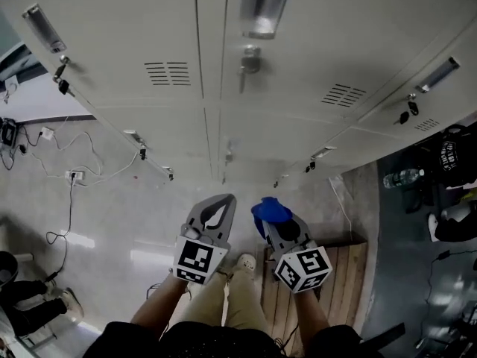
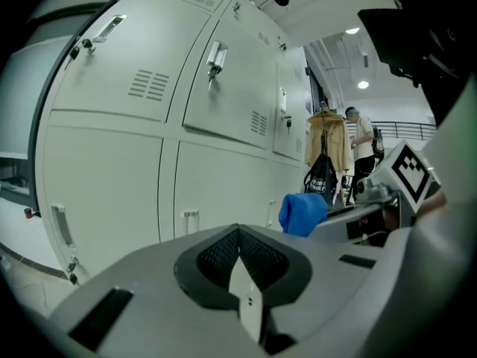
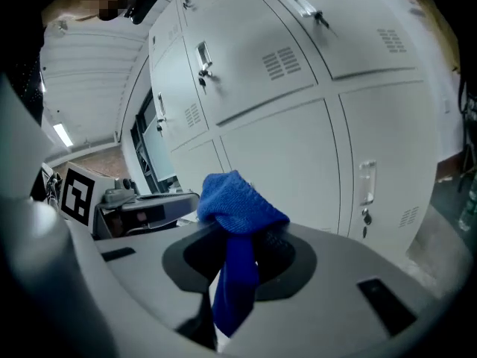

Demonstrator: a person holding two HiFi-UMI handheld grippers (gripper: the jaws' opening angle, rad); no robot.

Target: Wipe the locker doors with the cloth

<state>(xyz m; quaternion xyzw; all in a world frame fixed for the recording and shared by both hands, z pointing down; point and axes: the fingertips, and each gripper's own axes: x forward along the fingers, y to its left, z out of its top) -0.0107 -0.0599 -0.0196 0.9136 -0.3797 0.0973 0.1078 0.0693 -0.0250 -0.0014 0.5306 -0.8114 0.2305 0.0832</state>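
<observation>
A bank of pale grey locker doors (image 1: 298,66) fills the wall ahead, each with a vent, a handle and a key. My right gripper (image 1: 273,216) is shut on a blue cloth (image 1: 271,210); the cloth (image 3: 237,209) bunches above the jaws and a strip hangs down between them. It sits short of the lockers (image 3: 298,95), not touching any door. My left gripper (image 1: 216,213) is beside it, shut with nothing in it. From the left gripper view, the closed left gripper (image 2: 240,256) points at the lower lockers (image 2: 127,185), with the blue cloth (image 2: 302,213) to its right.
Cables and a power strip (image 1: 73,175) lie on the floor at left. A wooden pallet (image 1: 344,274) is at my right foot. Bags and a bottle (image 1: 406,177) stand at the right. A person (image 2: 363,144) stands far off by a coat rack.
</observation>
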